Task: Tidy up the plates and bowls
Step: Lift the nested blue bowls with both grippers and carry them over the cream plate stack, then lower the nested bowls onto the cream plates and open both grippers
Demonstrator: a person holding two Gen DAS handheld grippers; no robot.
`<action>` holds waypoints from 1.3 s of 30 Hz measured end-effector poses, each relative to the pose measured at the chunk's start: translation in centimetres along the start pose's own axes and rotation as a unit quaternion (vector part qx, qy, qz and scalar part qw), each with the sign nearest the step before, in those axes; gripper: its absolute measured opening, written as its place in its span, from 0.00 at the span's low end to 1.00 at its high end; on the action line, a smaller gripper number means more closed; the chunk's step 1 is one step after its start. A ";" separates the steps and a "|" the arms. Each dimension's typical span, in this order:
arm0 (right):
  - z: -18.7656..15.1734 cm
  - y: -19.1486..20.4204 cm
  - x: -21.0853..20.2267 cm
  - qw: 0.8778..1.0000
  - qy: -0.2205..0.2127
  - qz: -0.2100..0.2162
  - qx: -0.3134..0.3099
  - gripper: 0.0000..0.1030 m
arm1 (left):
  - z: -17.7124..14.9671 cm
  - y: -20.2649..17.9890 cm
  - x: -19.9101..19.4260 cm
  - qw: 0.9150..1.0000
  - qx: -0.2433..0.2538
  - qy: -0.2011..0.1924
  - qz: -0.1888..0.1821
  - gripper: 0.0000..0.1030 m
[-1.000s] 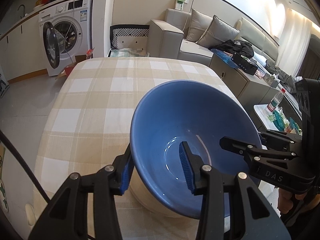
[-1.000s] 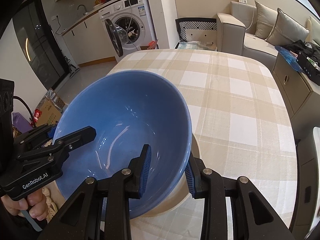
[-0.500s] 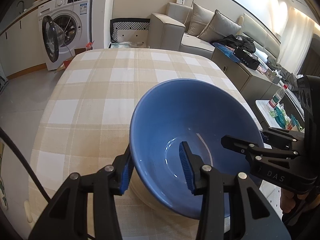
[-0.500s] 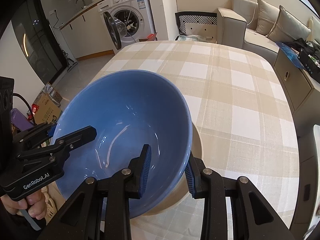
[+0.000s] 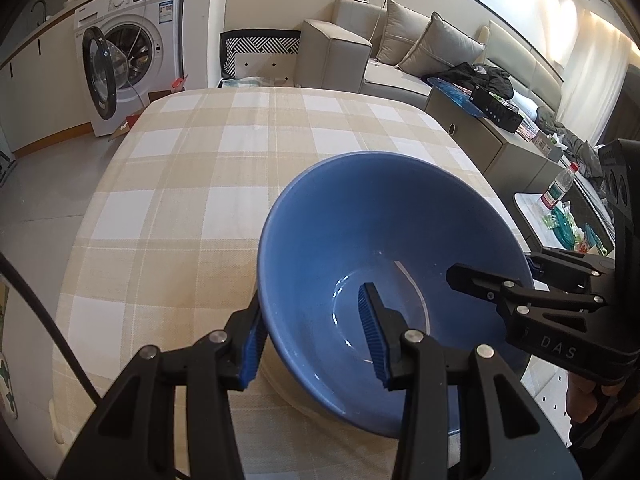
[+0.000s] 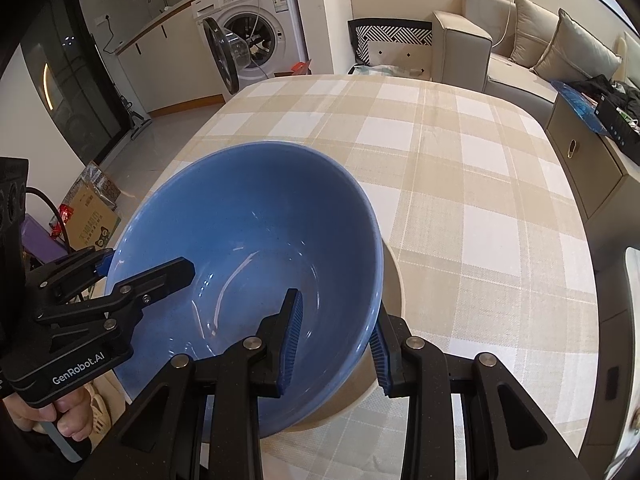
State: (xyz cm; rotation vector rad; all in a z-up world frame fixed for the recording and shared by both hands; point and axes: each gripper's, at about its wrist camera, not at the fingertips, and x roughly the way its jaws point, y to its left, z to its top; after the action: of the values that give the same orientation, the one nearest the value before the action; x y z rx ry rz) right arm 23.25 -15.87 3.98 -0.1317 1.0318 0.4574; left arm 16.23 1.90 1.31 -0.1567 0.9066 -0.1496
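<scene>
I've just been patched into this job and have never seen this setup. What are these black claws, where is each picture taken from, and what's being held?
There is no robot arm here. A person carries one hand-held gripper in each hand, and each has a fisheye camera looking forward along its two black fingers with blue pads.

The left wrist view shows the left hand-held gripper at the bottom, with the other one coming in from the right. The right wrist view shows the right hand-held gripper at the bottom, with the left one at its left edge.

Both clamp the rim of one glossy blue ceramic bowl, on opposite sides, one pad inside and one outside. Beneath it shows the edge of a cream-coloured dish, on a table with a beige and white checked tablecloth. Whether the bowl rests on that dish is unclear.
</scene>
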 end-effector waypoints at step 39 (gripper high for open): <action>-0.9 -0.7 -3.2 0.998 -0.062 0.011 -0.008 0.83 | -0.5 0.4 -2.4 0.999 0.015 -0.044 0.005 0.90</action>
State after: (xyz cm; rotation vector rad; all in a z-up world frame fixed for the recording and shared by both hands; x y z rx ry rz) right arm 21.44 -17.82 6.20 -0.1043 0.9099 0.4886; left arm 14.40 2.69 2.84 -0.1295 0.8172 -0.1460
